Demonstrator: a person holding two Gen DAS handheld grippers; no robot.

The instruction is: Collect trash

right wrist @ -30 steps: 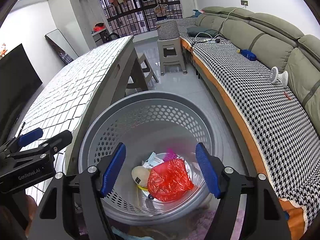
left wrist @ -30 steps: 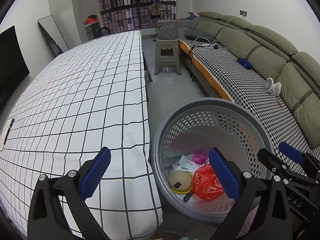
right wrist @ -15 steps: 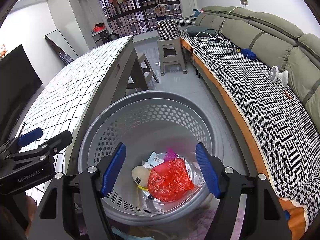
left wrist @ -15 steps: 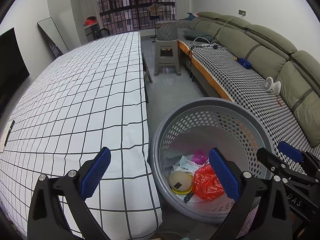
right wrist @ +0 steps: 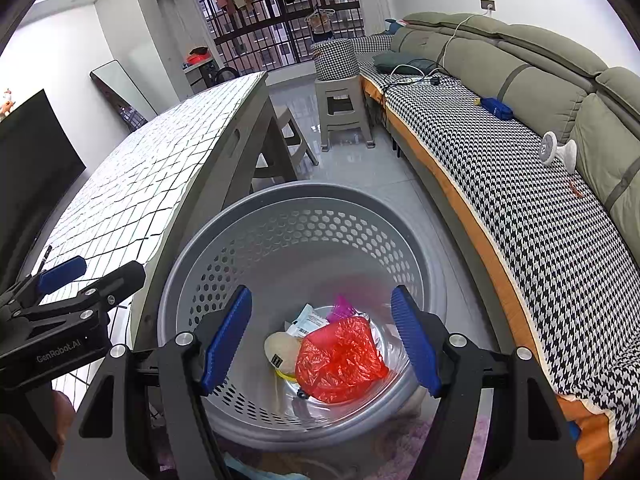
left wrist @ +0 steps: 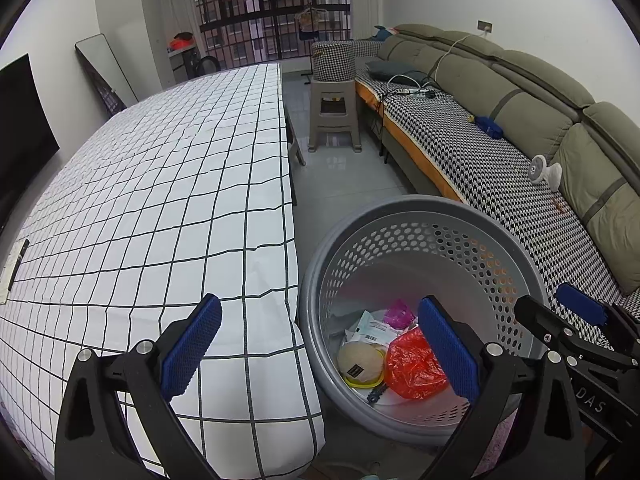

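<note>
Trash (right wrist: 340, 360) lies in the basket (right wrist: 304, 208). Both grippers, left (left wrist: 320, 352) at the table's (left wrist: 160, 180) 3 o'clock edge and right (right wrist: 322, 340), are held wide open, empty. The basket could be knocked by careless withdrawal.

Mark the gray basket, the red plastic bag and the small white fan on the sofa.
gray basket (right wrist: 304, 204): right wrist view, far rim.
red plastic bag (right wrist: 340, 360): right wrist view, crumpled middle.
small white fan (left wrist: 538, 169): left wrist view, round head.
</note>
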